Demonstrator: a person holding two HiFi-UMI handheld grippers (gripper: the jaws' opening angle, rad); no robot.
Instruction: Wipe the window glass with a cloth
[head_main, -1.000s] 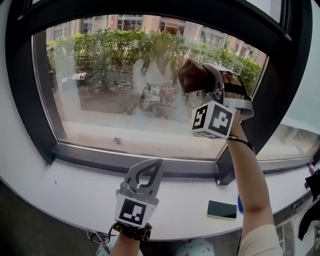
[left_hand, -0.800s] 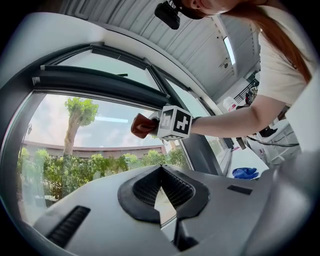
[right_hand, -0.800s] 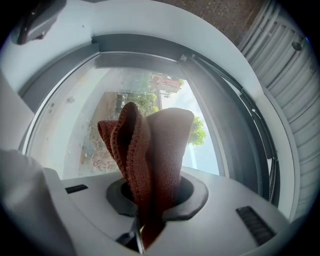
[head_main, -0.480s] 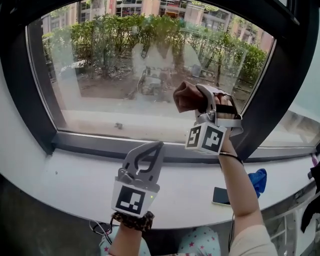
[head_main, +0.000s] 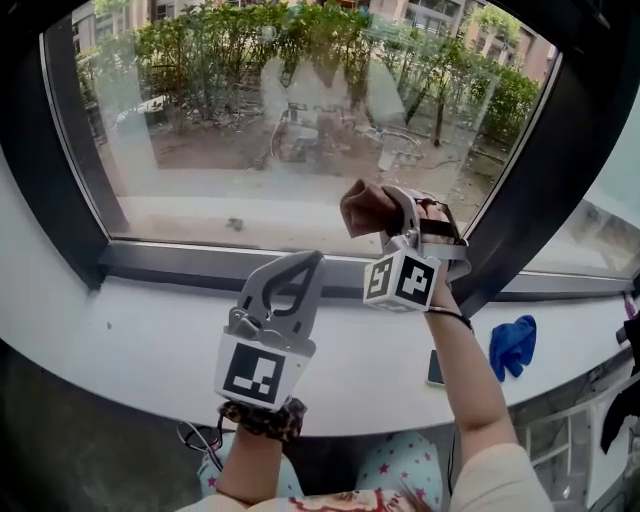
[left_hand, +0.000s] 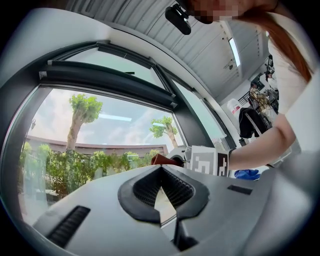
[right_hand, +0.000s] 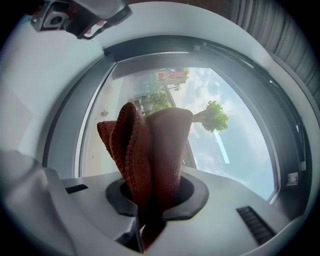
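Where the right gripper (right_hand: 150, 202) closes, its two jaws clamp the lower end of a reddish-brown cloth (right_hand: 150, 145). The cloth's folded, knitted bulk stands up out of the jaws in the right gripper view, with the window glass (head_main: 250, 120) behind it. In the head view the cloth sits in front of the lower right part of the pane, just above the dark lower frame (head_main: 180, 262); whether it actually presses on the glass cannot be told. The right gripper's marker cube (head_main: 402, 281) faces the camera below the cloth, and a thin dark bracelet (head_main: 447, 316) circles the wrist under it. The left gripper (head_main: 303, 262) is held lower and to the left, over the white sill (head_main: 120, 340), pointing up toward the window. In the left gripper view its jaws meet at the tips with nothing between them, and through the small opening behind the tips only background shows. Its own marker cube (head_main: 255, 373) sits near the hand, above a spotted fabric band (head_main: 262, 420) on that wrist. Farther out on the sill, to the right of the right forearm, a crumpled blue rag (head_main: 512, 345) lies near the edge, and a dark phone (head_main: 434, 368) lies flat just beside the arm, partly hidden by it. Beyond the glass are a sandy patch of ground, a row of green shrubs (head_main: 250, 50) and buildings behind them. The black side frame (head_main: 70, 170) rises at the left of the pane.
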